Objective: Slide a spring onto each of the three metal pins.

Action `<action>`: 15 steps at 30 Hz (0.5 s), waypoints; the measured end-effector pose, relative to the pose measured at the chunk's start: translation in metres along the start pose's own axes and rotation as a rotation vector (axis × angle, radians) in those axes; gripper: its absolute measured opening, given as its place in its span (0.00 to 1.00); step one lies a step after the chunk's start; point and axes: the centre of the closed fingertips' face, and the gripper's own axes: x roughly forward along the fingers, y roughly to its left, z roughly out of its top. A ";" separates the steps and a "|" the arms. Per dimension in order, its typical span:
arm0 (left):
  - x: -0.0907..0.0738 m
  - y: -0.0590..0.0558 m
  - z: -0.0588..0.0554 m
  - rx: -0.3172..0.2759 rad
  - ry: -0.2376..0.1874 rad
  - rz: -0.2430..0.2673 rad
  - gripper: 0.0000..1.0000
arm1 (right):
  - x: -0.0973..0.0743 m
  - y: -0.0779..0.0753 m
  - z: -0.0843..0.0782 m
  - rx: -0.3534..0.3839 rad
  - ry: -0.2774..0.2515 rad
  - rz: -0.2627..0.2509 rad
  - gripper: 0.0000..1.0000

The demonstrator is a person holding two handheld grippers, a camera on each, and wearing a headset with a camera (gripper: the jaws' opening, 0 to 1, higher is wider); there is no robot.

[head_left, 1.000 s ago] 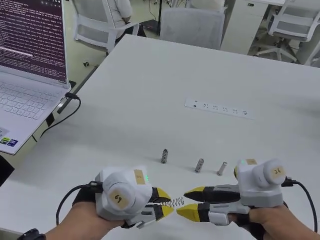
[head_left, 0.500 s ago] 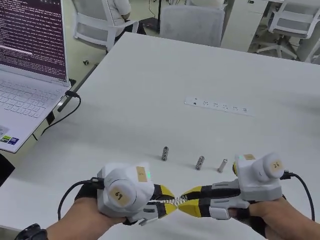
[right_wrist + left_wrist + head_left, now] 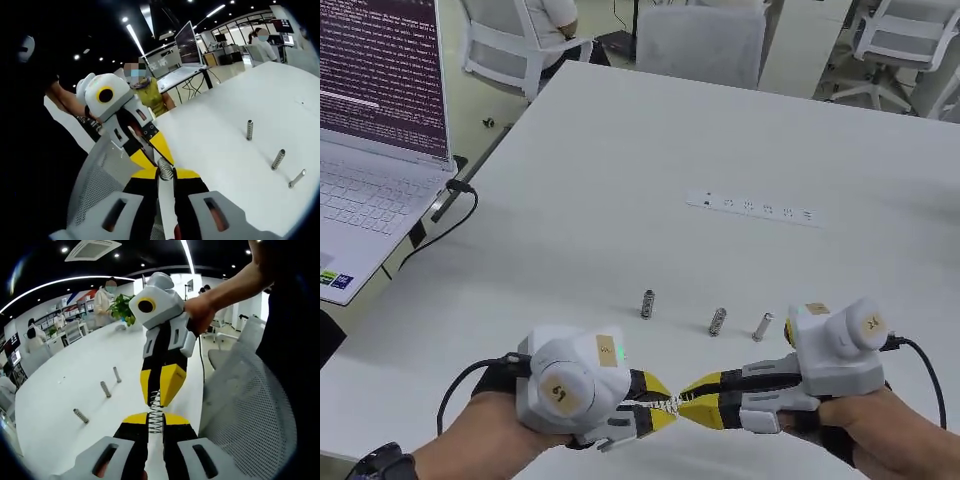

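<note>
White worktop [image 3: 620,180], and low in the frame the left tongs [image 3: 665,406] and right tongs [image 3: 688,404] point level at each other, tip to tip, each clamped on one end of the spring [image 3: 676,404]. Bare pin [image 3: 762,327] sits mid-frame.

white table [image 3: 620,160], power strip [image 3: 750,210], three pins [image 3: 717,321]

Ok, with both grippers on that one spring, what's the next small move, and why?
Probably the left gripper should let go. It and the right gripper both look shut on the spring, one on each end. The right gripper sits nearer the bare pin, and the other two pins already carry springs.
</note>
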 end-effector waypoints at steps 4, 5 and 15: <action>0.002 0.000 0.000 0.001 0.001 -0.001 0.02 | -0.001 0.000 -0.001 -0.017 0.017 -0.014 0.08; 0.003 0.000 0.000 0.003 0.002 0.000 0.02 | 0.000 0.000 -0.001 -0.020 0.021 -0.018 0.08; 0.011 0.000 -0.005 0.017 0.025 0.012 0.03 | 0.000 -0.005 -0.007 -0.059 0.090 -0.067 0.08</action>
